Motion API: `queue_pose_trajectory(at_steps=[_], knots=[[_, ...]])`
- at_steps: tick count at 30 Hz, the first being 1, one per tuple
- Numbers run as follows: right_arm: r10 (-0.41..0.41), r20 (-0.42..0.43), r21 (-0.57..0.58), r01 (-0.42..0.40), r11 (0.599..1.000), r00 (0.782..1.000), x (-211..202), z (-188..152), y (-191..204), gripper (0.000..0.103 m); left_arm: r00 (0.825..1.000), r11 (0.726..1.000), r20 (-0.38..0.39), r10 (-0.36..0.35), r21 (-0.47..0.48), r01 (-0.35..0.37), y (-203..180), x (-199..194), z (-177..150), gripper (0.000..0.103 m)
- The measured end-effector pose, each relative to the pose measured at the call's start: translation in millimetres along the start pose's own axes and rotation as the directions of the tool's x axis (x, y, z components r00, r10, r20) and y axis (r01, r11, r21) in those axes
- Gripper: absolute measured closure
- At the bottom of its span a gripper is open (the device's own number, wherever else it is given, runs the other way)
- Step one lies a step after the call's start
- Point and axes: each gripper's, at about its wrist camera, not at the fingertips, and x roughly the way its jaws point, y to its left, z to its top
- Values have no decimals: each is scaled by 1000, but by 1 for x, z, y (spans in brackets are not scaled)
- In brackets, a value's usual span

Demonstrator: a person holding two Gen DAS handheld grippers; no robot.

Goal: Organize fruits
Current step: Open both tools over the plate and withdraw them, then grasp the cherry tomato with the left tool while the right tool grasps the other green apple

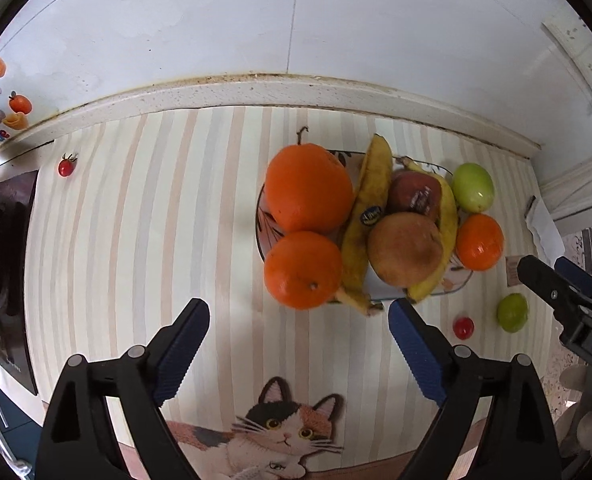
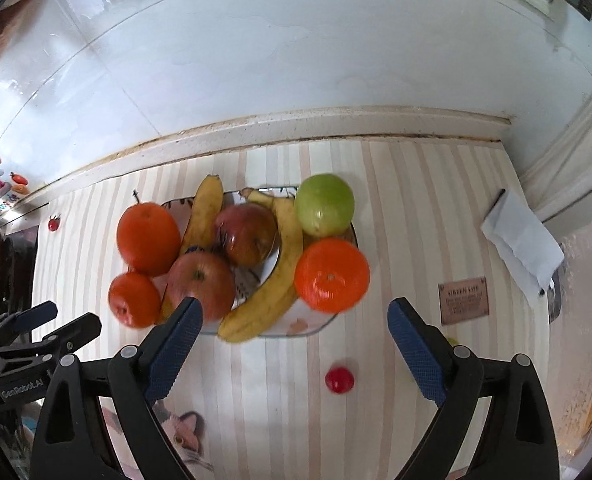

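Note:
A patterned plate [image 1: 262, 236] [image 2: 307, 326] on the striped mat holds oranges [image 1: 307, 188] [image 2: 331, 274], two bananas [image 1: 367, 216] [image 2: 272, 288], apples [image 1: 405, 248] [image 2: 202, 280] and a green fruit [image 1: 471, 187] [image 2: 324, 205]. Loose on the mat are a small green fruit [image 1: 512, 312], a cherry tomato [image 1: 463, 327] [image 2: 339, 379] and another tomato at far left [image 1: 66, 166] [image 2: 53, 224]. My left gripper [image 1: 299, 312] is open and empty just in front of the plate. My right gripper [image 2: 294, 312] is open and empty, in front of the plate's right half; it shows at the right of the left wrist view [image 1: 551, 276].
A white tiled wall [image 1: 296, 20] rises behind the counter ledge. A stove top [image 1: 0, 248] lies at the left. Folded white paper [image 2: 523, 244] and a small brown card [image 2: 463, 300] lie at the right. A cat picture [image 1: 284, 432] marks the mat's near edge.

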Motion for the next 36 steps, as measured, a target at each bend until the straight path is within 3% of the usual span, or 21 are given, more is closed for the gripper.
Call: queue_pose_trajectory(at_steps=[10,21,32,36], knots=[[-2,103,-3,2,1000,995,-55,-39,-5,7,996,999,85,9,32,-12,-18,-43,-35,11],[17,230,-36,-9,999,973,-124,-87,1,7,974,998,224,31,50,-43,-30,-103,-77,11],[51,297,-52,-37,998,954,-167,-111,6,7,949,998,312,47,28,-59,-28,-142,-110,11],[96,294,-42,-87,995,951,-173,-117,5,7,947,998,317,51,24,-62,-29,-146,-116,11]])
